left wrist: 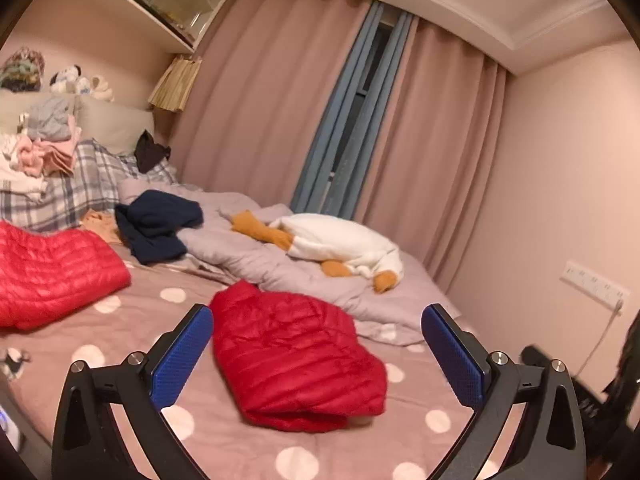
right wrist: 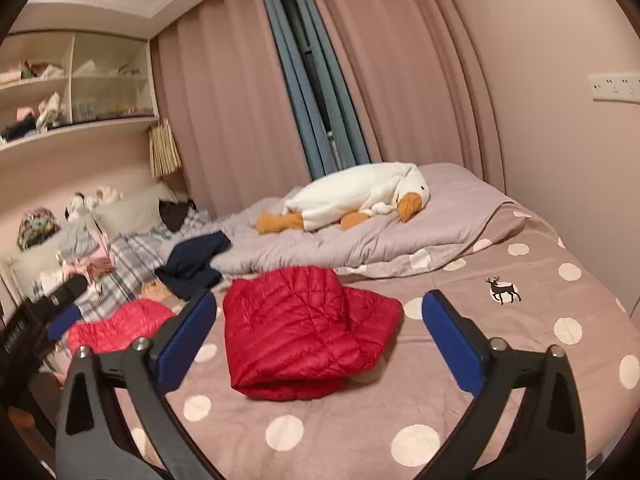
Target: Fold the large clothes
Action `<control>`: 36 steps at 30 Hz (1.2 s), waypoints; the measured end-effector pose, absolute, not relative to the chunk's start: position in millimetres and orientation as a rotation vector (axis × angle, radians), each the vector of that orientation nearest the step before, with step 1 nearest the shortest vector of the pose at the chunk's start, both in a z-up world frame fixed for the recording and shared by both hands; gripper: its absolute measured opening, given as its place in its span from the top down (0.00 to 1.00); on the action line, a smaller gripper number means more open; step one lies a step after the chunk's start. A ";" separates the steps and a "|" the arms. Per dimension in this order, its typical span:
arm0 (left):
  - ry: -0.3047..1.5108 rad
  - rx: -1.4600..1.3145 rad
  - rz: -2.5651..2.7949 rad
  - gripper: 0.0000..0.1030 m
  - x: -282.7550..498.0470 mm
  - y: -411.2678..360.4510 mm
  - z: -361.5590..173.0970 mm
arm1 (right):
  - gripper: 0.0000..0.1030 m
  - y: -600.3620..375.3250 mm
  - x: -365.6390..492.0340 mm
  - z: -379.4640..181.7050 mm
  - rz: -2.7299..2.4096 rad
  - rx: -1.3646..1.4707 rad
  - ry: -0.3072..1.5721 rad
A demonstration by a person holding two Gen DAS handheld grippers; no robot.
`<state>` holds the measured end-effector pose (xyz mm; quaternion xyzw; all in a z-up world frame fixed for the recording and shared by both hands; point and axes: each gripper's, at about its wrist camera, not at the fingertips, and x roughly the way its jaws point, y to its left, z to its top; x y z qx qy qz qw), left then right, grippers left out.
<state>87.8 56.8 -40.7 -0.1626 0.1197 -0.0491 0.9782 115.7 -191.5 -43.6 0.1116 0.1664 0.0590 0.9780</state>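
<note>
From the left wrist view, the left hand-held gripper [left wrist: 317,354] sits nearest, its blue pads spread wide apart with nothing between them. Just beyond lies a folded red jacket [left wrist: 296,360] on the bed [left wrist: 224,444], whose pink cover has white dots. To the far left a second red jacket [left wrist: 52,276] lies flat. Behind it are a navy garment [left wrist: 158,224], a plaid blanket [left wrist: 80,188] and a pile of pink and grey clothes [left wrist: 48,144]. A white plush goose [left wrist: 340,240] rests on a grey duvet [left wrist: 256,256] at the far side. On the right wall a socket strip [left wrist: 594,283] has a cable hanging from it.

From the right wrist view, the right hand-held gripper [right wrist: 319,338] is likewise wide apart and holds nothing. The folded red jacket [right wrist: 304,328] lies just past its fingers. This view alone shows the goose's face and beak, a deer print [right wrist: 503,290] on the cover to the right, open wall shelves [right wrist: 76,92] at far left, and the other gripper's tip at the left edge.
</note>
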 end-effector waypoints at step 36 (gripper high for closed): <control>0.315 -0.321 -0.057 0.00 86.0 47.5 -45.4 | 0.00 -187.0 121.5 -48.6 0.115 0.239 0.390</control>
